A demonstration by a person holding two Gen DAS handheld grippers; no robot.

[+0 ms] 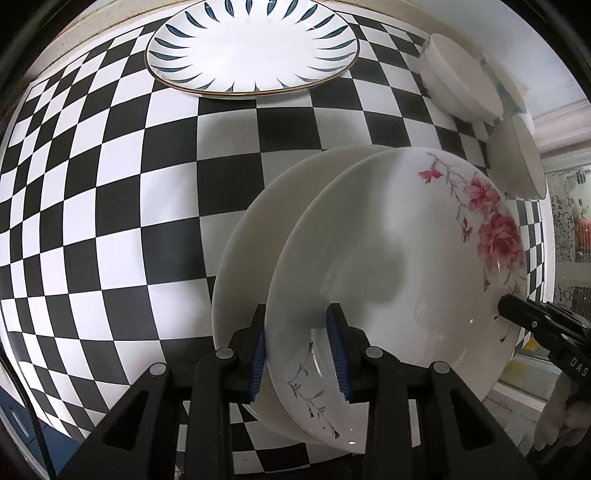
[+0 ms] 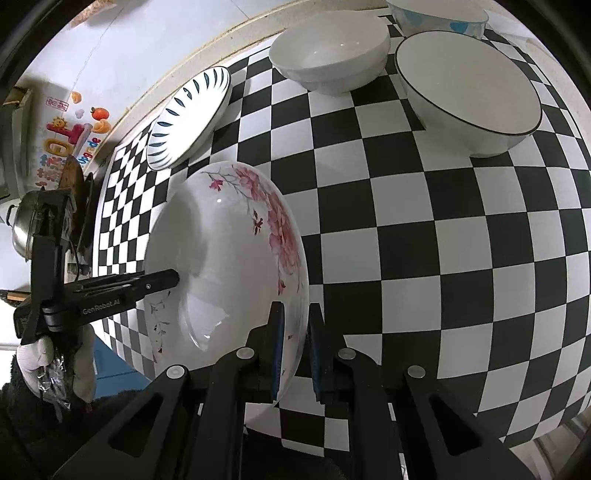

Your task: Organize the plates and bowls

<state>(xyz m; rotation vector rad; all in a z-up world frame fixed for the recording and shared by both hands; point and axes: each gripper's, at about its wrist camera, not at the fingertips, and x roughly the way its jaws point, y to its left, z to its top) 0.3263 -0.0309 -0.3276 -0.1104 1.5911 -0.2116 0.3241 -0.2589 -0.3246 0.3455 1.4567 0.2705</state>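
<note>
A white plate with pink flowers [image 1: 399,258] is held over the checkered table by both grippers, and a plain white plate [image 1: 251,236] sits directly under it. My left gripper [image 1: 299,354] is shut on the near rims of the stacked plates. My right gripper [image 2: 295,350] is shut on the flowered plate's rim [image 2: 236,258] on the opposite side; it shows in the left wrist view [image 1: 524,317] at the plate's right edge. A blue-leaf plate [image 1: 251,48] lies at the table's far side [image 2: 188,118].
Three bowls stand at the far right of the checkered table [image 2: 424,258]: a plain white bowl [image 2: 328,51], a black-rimmed bowl [image 2: 469,92] and a blue-patterned bowl [image 2: 439,14] behind them. A steel pot [image 2: 22,229] stands off the table's left end.
</note>
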